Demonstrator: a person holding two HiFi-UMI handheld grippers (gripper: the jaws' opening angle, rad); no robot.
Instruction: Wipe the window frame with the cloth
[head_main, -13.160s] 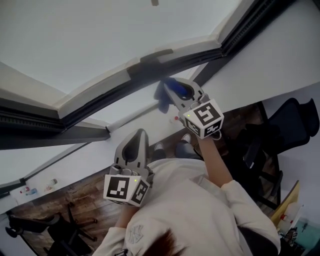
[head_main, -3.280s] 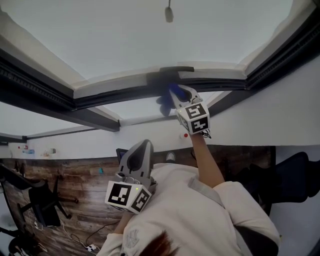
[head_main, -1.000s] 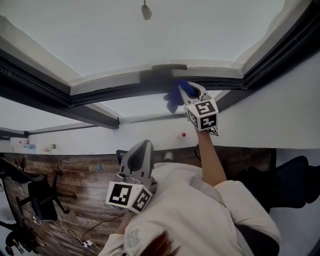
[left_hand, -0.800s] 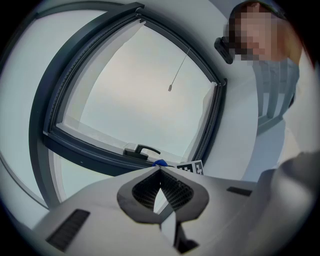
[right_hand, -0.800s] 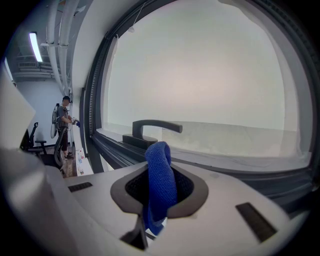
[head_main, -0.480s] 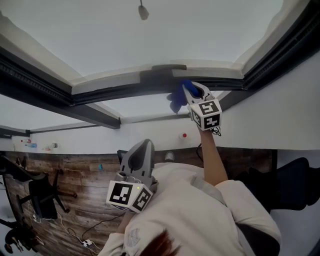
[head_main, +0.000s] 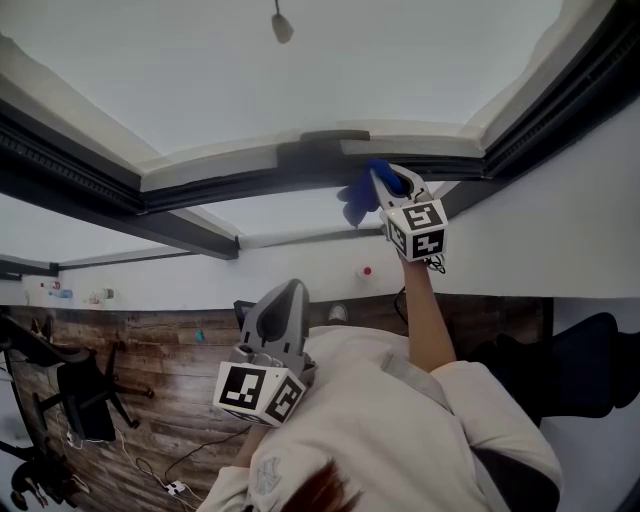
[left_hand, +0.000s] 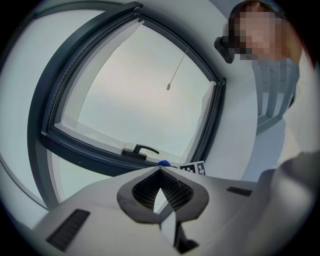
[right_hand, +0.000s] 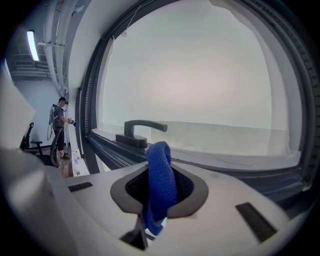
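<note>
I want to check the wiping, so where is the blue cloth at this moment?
In the right gripper view, the blue cloth is clamped in the right tool, raised at the window and just to the right of the dark window handle.

Cloth (right_hand: 160, 175) blue; window frame (right_hand: 94, 85) dark grey; handle (right_hand: 142, 127) seemingly black; right tool (head_main: 390, 185) pale grey, cube (head_main: 418, 230) black-white squares.

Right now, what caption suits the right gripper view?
Right gripper clamps a blue cloth, facing the dark window handle.

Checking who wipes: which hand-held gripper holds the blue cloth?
The right hand-held gripper, up by the window frame; its jaws pinch the blue cloth. The left hand-held gripper is shut, empty.
</note>
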